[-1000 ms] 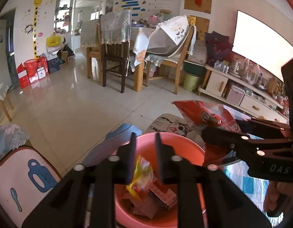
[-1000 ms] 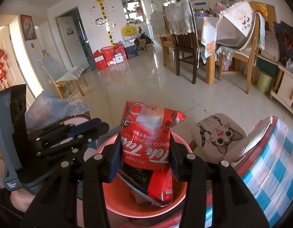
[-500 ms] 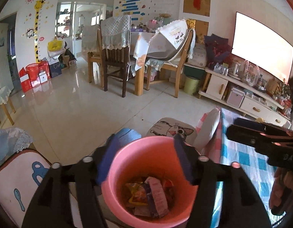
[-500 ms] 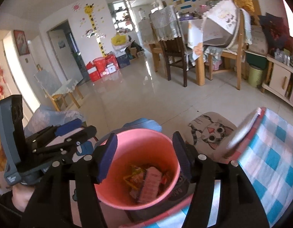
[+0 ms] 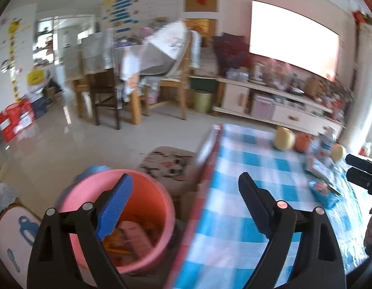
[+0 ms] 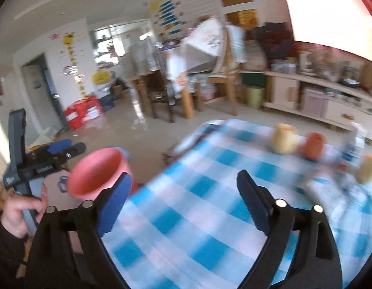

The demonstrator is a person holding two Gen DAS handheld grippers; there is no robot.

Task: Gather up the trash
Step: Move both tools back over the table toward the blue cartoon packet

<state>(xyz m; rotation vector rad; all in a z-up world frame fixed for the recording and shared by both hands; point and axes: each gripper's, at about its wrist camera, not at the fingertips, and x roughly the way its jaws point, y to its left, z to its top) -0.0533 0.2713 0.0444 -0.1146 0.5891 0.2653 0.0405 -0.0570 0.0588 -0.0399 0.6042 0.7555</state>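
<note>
Both claws are standing wide and still spreading, with nothing between the pads of either one. The left gripper (image 5: 186,197) is hanging over the gap between the round pink plastic bucket (image 5: 159,192), which is already holding wrappers, and the edge of the blue-and-white checked tablecloth (image 5: 234,216). The right gripper (image 6: 183,192) is pointing over the cloth itself, with the bucket off to its left and behind its left pad.

The next trash appears to be the small blue and red packets (image 5: 323,190) lying flat toward the right part of the cloth, beside the blurred yellow and orange fruit (image 5: 284,139). They are lying ahead and to the right of both claws, apart from each. The right gripper, showing at the right edge of the left wrist view, looks nearer, so the reach is likely falling to it. Blur is hiding the packets' long axis.
</note>
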